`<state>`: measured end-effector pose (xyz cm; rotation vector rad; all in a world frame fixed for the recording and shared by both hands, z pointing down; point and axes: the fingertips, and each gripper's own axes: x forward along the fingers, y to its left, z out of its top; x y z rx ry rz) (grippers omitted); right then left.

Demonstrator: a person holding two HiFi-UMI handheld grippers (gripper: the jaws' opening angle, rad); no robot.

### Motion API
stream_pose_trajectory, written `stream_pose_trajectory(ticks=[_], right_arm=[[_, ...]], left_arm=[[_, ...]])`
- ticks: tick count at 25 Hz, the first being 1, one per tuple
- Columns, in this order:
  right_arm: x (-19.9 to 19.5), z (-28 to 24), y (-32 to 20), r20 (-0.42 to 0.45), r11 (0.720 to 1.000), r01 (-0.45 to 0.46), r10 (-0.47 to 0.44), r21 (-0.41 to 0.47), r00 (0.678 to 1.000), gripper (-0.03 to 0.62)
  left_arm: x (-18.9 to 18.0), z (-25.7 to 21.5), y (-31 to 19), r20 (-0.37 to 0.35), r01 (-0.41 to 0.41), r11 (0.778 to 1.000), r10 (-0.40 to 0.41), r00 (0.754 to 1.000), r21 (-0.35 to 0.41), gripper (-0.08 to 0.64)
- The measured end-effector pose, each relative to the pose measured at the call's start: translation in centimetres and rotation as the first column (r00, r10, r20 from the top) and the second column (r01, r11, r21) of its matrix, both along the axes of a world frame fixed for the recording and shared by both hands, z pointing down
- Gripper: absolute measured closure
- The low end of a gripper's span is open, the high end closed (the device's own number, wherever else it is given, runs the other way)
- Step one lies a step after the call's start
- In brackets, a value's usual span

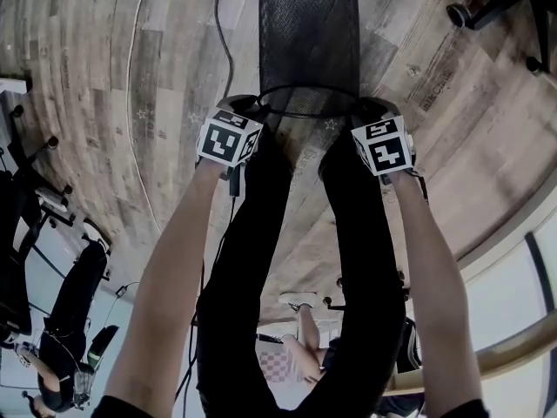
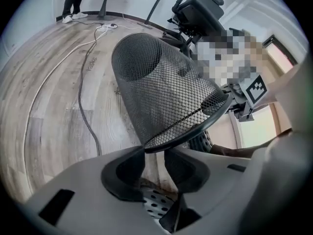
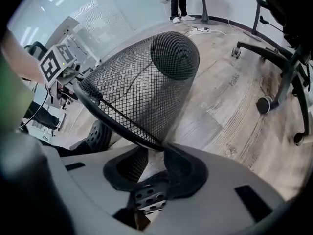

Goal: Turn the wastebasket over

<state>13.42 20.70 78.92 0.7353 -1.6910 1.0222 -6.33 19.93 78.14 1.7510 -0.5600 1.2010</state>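
The black mesh wastebasket (image 1: 309, 42) hangs between both grippers, open rim (image 1: 306, 101) toward me and closed base pointing away at the floor. My left gripper (image 1: 254, 110) is shut on the rim's left side, and its jaws pinch the rim wire in the left gripper view (image 2: 154, 150). On the opposite side my right gripper (image 1: 369, 111) is shut on the rim too, the wire caught between its jaws (image 3: 155, 151). Each gripper view shows the mesh body (image 2: 161, 87) (image 3: 146, 82) stretching ahead. Whether the base touches the floor I cannot tell.
Wood plank floor (image 1: 104, 77) lies all round. A cable (image 1: 132, 103) runs across it at the left, another (image 1: 224, 42) beside the basket. An office chair's wheeled base (image 3: 279, 82) stands at the right. My legs in black trousers (image 1: 252, 259) are below.
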Motion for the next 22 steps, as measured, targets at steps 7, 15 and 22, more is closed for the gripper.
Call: stream_pose_trajectory(ticks=[7,15,22], right_arm=[[0.2,-1.0,0.3,-0.001,0.999,0.03,-0.03,-0.035,1.0,0.474],[0.6,-4.3,-0.1,0.011,0.999,0.034,-0.034,-0.035,0.999,0.476],[0.9,-6.2,-0.6,0.014,0.999,0.006,-0.006,-0.035,1.0,0.476]], left_arm=[[-0.9,-1.3,1.1,0.036,-0.043,0.998,0.045,0.998,-0.051,0.442],[-0.6,-5.5,-1.1,-0.02,0.123,0.992,-0.124,0.992,-0.024,0.357],[3.8,-9.3,-4.4,-0.136,0.284,0.959,-0.283,0.949,-0.012,0.213]])
